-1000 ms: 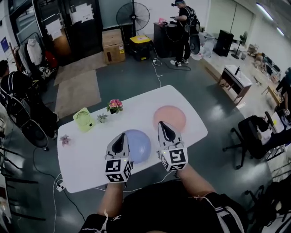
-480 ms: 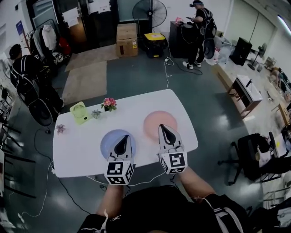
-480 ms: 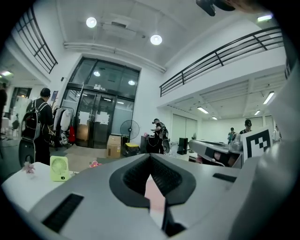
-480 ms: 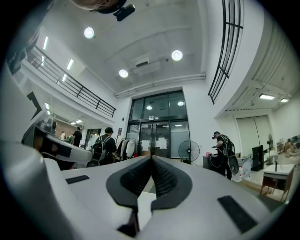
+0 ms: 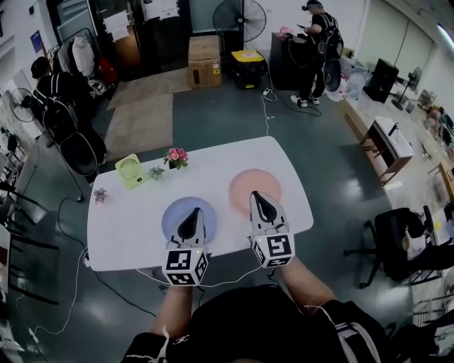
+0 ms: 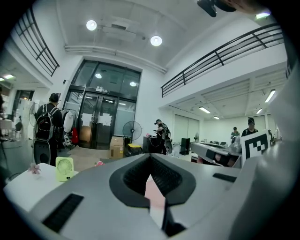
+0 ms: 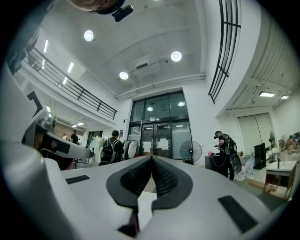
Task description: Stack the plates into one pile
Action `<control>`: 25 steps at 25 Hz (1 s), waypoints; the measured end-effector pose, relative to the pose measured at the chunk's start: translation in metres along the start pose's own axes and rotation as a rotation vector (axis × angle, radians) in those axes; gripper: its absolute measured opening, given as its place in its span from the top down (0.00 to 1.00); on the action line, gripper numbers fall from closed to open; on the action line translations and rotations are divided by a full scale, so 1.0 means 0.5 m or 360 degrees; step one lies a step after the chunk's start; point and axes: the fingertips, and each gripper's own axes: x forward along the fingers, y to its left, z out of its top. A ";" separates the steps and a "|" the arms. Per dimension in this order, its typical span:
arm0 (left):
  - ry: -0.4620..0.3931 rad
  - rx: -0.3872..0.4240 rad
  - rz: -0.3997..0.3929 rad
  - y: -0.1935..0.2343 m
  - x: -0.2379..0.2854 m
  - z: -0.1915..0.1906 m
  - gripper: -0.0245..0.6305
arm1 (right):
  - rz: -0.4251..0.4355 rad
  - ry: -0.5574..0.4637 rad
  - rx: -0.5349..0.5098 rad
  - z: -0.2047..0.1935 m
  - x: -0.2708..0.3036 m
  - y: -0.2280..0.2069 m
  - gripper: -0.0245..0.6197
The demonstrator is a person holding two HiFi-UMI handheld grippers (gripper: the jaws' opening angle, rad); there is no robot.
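- My left tool (image 5: 192,215), pressed together and empty, hovered over the blue plate (image 5: 172,213) near the counter's (image 5: 124,234) near edge, ready to lift it.
- My right tool (image 5: 259,198), likewise closed on nothing, pointed at the pink plate (image 5: 245,184) nearer the right edge; the plates lay apart.

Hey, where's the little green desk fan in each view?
Head view: green desk fan on the far left side of the white table.
Left gripper view: lower left, standing on the table.
Right gripper view: not in it.
Shared landmark: the black pedestal fan, seen in all three views.
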 end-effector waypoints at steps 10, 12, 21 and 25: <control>0.0019 -0.0024 0.0067 -0.015 -0.028 -0.029 0.94 | 0.0174 0.0174 -0.0077 -0.070 -0.007 0.014 0.71; 0.0025 -0.0026 0.0077 -0.016 -0.038 -0.027 0.94 | 0.0193 0.0209 -0.0114 -0.083 -0.008 0.019 0.71; 0.0039 -0.0019 0.0153 -0.020 -0.073 -0.036 0.94 | 0.0331 0.0506 -0.0393 -0.238 0.006 0.015 0.70; 0.0047 -0.0017 0.0206 -0.011 -0.087 -0.038 0.94 | 0.0383 0.0752 -0.0566 -0.362 0.013 -0.010 0.70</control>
